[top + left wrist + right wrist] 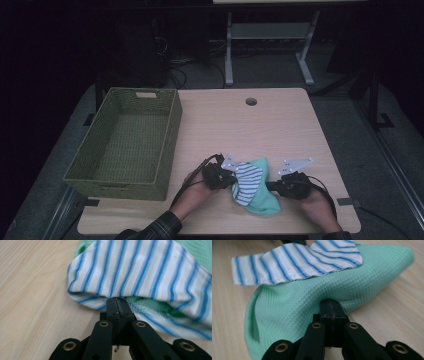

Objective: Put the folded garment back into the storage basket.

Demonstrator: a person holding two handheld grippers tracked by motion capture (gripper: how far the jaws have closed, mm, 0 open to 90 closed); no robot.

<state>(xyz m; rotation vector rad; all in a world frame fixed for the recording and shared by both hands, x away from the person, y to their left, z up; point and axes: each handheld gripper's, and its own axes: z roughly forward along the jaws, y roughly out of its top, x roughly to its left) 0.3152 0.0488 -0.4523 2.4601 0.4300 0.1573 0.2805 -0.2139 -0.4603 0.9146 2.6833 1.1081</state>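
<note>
**Cloth Held at Two Edges**

You have one cloth [254, 187] on the table [280, 120], near its front edge, between your two hands. One side is green waffle weave; the other is white with blue stripes. No brand, label or writing can be read on it.

Your left gripper [117, 302] is clenched on the striped edge. Your right gripper [331, 305] is clenched on the green fabric at the opposite side.

Count: one cloth, two grippers, one woven green basket [85, 165] standing at the table's left side, well apart from the cloth.
</note>
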